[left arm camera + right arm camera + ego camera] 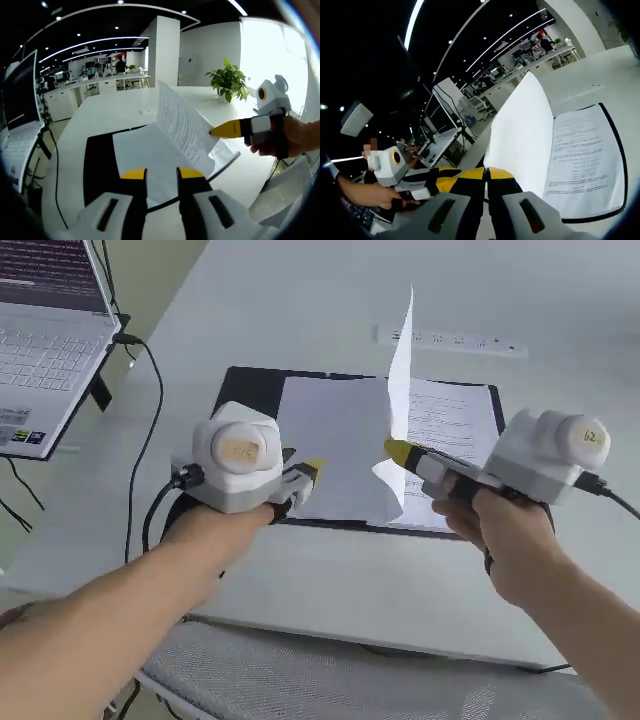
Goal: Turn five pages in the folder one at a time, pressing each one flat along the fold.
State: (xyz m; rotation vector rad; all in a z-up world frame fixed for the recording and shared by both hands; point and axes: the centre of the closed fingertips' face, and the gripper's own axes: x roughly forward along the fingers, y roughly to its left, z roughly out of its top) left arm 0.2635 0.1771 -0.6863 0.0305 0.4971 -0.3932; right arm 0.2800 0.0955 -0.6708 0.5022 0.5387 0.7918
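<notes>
**Operator:** State the position of the work and of both claws.

**Technician:** The open black plastic folder (250, 390) lies flat on the white table (300, 300), directly ahead of the person. The right gripper (396, 450) is clamped tight on the near edge of one white printed paper page (402, 360). The left gripper (311, 470) hovers over the folder's near left edge, jaws a narrow gap apart, gripping nothing.

**Operator:** Orientation of the page?

**Technician:** It stands nearly upright over the fold, free edge pointing up. Its long axis runs along the fold, away from the person.

**Operator:** Failure modes?

**Technician:** Three are probable.
1. The far end is unsupported and may flop back to the right side.
2. A sideways pull may crease the sheet or tear it at the binding.
3. Pressing off the fold line would set a false crease.
</notes>
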